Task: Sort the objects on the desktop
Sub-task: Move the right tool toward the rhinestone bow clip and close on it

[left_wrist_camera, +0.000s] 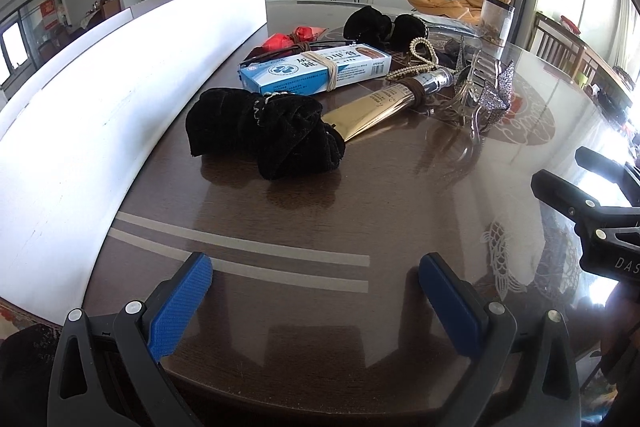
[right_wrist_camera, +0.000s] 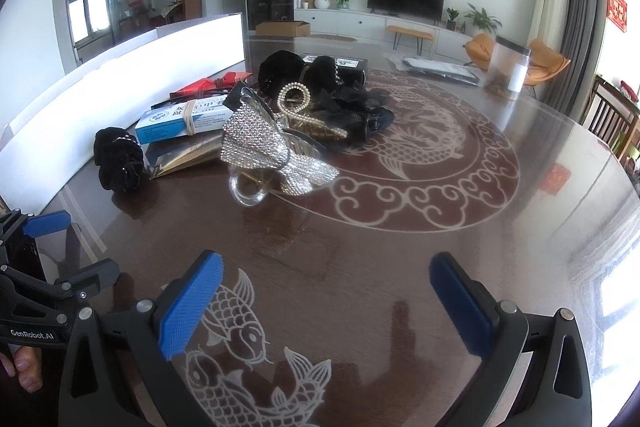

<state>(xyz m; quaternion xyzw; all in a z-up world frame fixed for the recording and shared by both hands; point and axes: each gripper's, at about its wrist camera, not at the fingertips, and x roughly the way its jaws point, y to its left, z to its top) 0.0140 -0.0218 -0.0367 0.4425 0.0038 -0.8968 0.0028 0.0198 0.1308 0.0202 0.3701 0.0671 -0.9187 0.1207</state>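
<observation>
Desktop objects clustered mid-surface (right_wrist_camera: 400,259): black scrunchie (left_wrist_camera: 264,135) nearest, touching gold tube (left_wrist_camera: 380,107); blue-white box (left_wrist_camera: 316,69) behind; rhinestone bow clip (right_wrist_camera: 272,151) right of the tube, pearl clip (right_wrist_camera: 296,103) beyond. We hold left tongs (left_wrist_camera: 316,283) and right tongs (right_wrist_camera: 326,283) spread wide, empty, above the bare near surface.

left claw (left_wrist_camera: 316,303): near edge, blue pads wide apart, nothing between them
desk (left_wrist_camera: 280,211): dark, glossy
black velvet scrunchie (left_wrist_camera: 264,131): nearest item, left of centre
gold tube (left_wrist_camera: 384,105): touching the scrunchie, pointing far-right
blue-and-white box (left_wrist_camera: 316,67): behind the tube, cord-tied
clear hair clip (left_wrist_camera: 476,99): right, glittery bow
white board (left_wrist_camera: 100,99): along the left
</observation>
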